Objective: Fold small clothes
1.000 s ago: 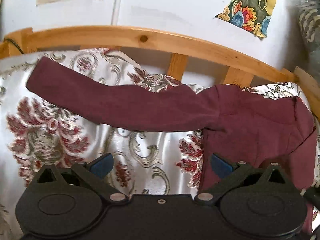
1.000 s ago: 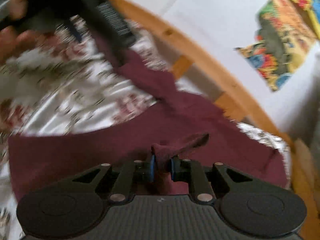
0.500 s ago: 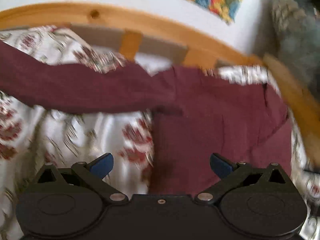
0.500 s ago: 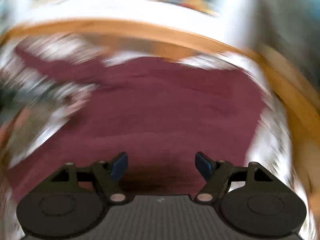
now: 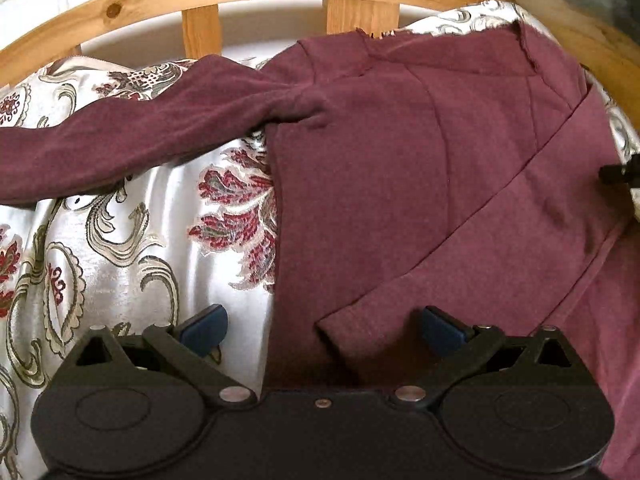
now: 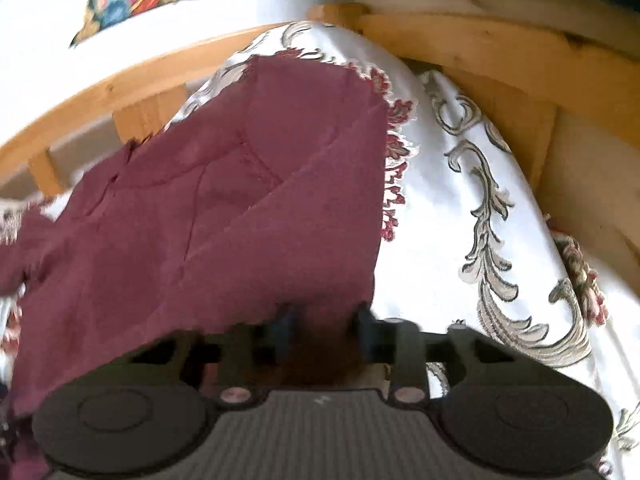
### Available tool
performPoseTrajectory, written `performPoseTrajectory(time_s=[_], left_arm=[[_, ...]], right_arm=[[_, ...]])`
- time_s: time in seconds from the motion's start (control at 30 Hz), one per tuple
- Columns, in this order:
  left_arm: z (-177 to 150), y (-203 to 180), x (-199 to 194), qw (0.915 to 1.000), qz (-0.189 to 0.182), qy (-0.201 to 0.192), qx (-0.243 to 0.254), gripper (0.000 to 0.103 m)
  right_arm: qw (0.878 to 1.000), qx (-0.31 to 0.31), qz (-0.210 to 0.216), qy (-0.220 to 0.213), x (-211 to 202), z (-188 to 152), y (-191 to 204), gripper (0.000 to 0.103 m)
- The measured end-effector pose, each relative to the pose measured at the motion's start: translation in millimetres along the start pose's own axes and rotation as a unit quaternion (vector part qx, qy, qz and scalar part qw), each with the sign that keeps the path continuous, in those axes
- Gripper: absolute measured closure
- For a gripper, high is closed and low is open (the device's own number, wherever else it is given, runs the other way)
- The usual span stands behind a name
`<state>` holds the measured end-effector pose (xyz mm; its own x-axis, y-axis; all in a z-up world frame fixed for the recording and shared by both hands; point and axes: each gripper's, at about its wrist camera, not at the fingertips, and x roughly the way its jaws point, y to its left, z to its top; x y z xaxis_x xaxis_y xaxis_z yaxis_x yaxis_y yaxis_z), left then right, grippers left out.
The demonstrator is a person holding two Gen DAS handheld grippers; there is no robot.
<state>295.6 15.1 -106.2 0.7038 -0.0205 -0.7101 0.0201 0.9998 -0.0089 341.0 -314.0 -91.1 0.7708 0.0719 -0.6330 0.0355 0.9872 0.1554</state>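
Across the floral satin bedspread (image 5: 120, 248) the maroon long-sleeved knit top (image 5: 380, 168) is lying; your right tongs (image 6: 322, 330) are closing on its edge, your left tongs (image 5: 322, 330) are hanging released, awaiting the fold.

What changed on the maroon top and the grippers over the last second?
The right hand-held gripper let go of the bunched fabric it pinched, opened and swung right; its jaws are closing again at the lower right edge of the maroon top. One sleeve now lies folded diagonally across the body. The left hand-held gripper moved closer, over the hem. Unchanged: left jaws open, other sleeve spread on the patterned cover.
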Motion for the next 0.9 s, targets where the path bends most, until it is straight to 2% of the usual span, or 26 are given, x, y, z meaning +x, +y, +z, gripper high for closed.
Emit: performPoseTrajectory(time_s=[0.1, 0.13, 0.23, 0.33, 0.4, 0.43, 0.5, 0.6, 0.67, 0.8, 0.83, 0.9], left_arm=[[10, 17, -18, 0.9987, 0.007, -0.023, -0.044, 0.001], [12, 23, -24, 0.9977, 0.013, -0.031, -0.058, 0.001], [22, 54, -47, 0.9894, 0.066, -0.067, -0.110, 0.001], [29, 96, -70, 0.9716, 0.131, -0.112, -0.162, 0.001], [37, 127, -81, 0.9625, 0.153, -0.128, -0.184, 0.001], [42, 142, -85, 0.9611, 0.159, -0.134, -0.182, 0.001], [51, 169, -95, 0.9568, 0.195, -0.141, -0.163, 0.001], [56, 209, -104, 0.9390, 0.275, -0.155, -0.137, 0.001], [55, 240, -105, 0.9337, 0.282, -0.156, -0.156, 0.001], [58, 284, -96, 0.9339, 0.253, -0.146, -0.206, 0.001], [59, 285, -96, 0.9345, 0.251, -0.154, -0.200, 0.001], [61, 283, -95, 0.9417, 0.242, -0.158, -0.172, 0.008]], right_arm=[[1.000, 0.002, -0.019, -0.020, -7, 4, 5, 0.090], [0.999, -0.007, -0.026, -0.025, -9, 5, 8, 0.091], [0.998, -0.038, -0.037, -0.021, -11, 2, 15, 0.089], [0.998, -0.044, -0.047, -0.017, -12, 1, 18, 0.078], [0.998, -0.032, -0.047, -0.020, -16, 1, 17, 0.071], [0.998, -0.028, -0.046, -0.025, -18, 1, 17, 0.069], [0.998, -0.033, -0.044, -0.034, -25, -1, 22, 0.052], [0.996, -0.063, -0.042, -0.051, -37, -4, 37, 0.036], [0.994, -0.081, -0.036, -0.059, -46, -6, 48, 0.027], [0.992, -0.100, -0.019, -0.078, -67, -11, 72, 0.015], [0.991, -0.107, -0.017, -0.084, -74, -12, 79, 0.013], [0.989, -0.114, -0.004, -0.093, -91, -17, 93, 0.007]])
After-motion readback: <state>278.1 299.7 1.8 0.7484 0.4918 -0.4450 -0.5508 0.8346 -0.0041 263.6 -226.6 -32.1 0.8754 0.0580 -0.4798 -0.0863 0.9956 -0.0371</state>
